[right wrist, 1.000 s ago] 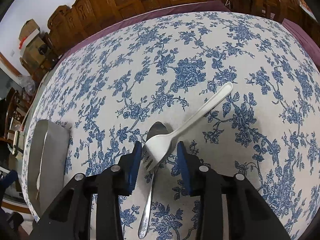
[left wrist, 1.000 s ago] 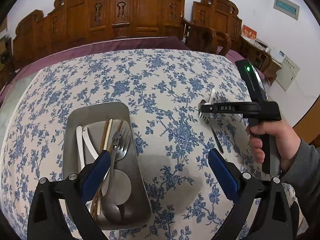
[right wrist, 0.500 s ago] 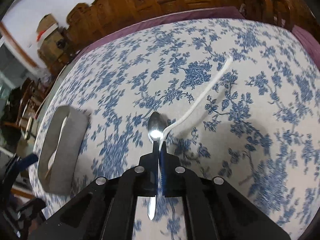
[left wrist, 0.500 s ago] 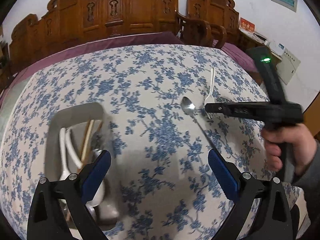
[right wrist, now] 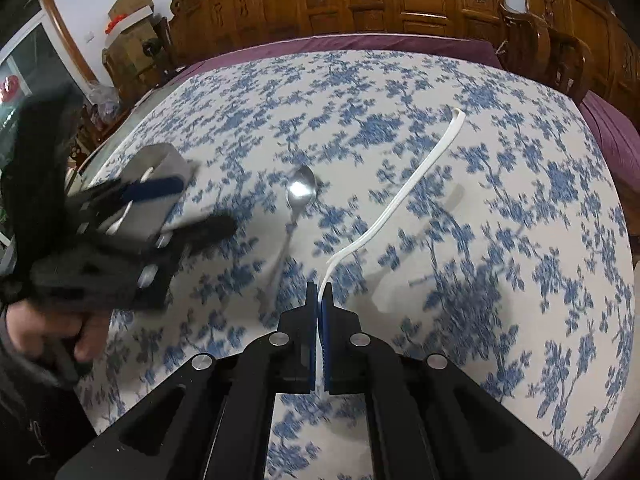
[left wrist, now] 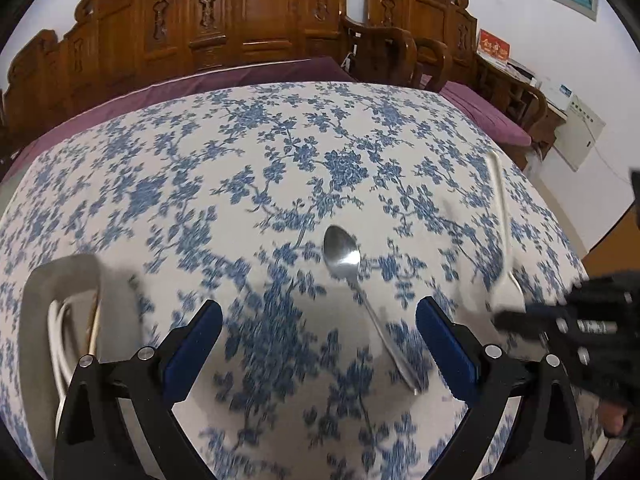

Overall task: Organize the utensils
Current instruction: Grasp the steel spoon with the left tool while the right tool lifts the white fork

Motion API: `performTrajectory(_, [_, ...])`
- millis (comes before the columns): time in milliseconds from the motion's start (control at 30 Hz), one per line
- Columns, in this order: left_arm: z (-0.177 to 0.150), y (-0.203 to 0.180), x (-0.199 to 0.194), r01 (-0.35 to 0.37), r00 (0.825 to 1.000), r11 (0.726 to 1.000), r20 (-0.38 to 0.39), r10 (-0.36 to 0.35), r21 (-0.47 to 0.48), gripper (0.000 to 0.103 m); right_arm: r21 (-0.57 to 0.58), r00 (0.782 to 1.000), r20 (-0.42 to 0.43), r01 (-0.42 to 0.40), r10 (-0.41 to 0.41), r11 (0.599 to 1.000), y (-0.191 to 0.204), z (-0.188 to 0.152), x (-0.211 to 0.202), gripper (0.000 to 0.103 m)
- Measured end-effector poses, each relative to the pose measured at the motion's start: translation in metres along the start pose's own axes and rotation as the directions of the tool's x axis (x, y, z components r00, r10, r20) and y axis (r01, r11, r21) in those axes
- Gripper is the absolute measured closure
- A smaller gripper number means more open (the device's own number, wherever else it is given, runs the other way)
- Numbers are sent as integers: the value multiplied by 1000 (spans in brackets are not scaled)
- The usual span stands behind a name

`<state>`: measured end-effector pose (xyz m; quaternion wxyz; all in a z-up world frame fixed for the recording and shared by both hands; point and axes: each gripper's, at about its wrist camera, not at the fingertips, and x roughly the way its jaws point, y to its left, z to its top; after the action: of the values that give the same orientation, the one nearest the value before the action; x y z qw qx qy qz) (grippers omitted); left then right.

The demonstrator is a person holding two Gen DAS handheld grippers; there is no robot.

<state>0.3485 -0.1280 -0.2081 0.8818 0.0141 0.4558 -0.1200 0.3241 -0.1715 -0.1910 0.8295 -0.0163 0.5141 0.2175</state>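
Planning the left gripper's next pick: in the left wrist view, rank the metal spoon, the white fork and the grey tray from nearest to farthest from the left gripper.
1. metal spoon: on the cloth ahead of the left gripper, handle end reaching in by its right finger.
2. white fork and grey tray: too close to call. The fork is right, held by the right gripper; the tray is left.

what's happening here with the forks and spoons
A person is sorting utensils on a floral tablecloth with two handheld grippers. The right gripper has its jaws shut on the head of a white fork. The left gripper is open and empty above a metal spoon lying on the cloth. A metal tray already holds several utensils.
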Motion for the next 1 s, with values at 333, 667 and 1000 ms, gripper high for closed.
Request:
performTrajectory(333, [23, 6, 57, 23, 999, 998, -42, -25, -63, 42, 42, 1000, -6, -10, 10, 999, -12, -18, 5, 100])
performTrajectory(667, [24, -18, 75, -65, 997, 996, -28, 66, 53, 75, 76, 1000, -6, -19, 20, 997, -20, -28, 2, 100])
performTrajectory(1000, [27, -20, 63, -20, 997, 1000, -69, 22, 24, 100, 81, 1000, 5, -19, 19, 997, -14, -37, -9, 100])
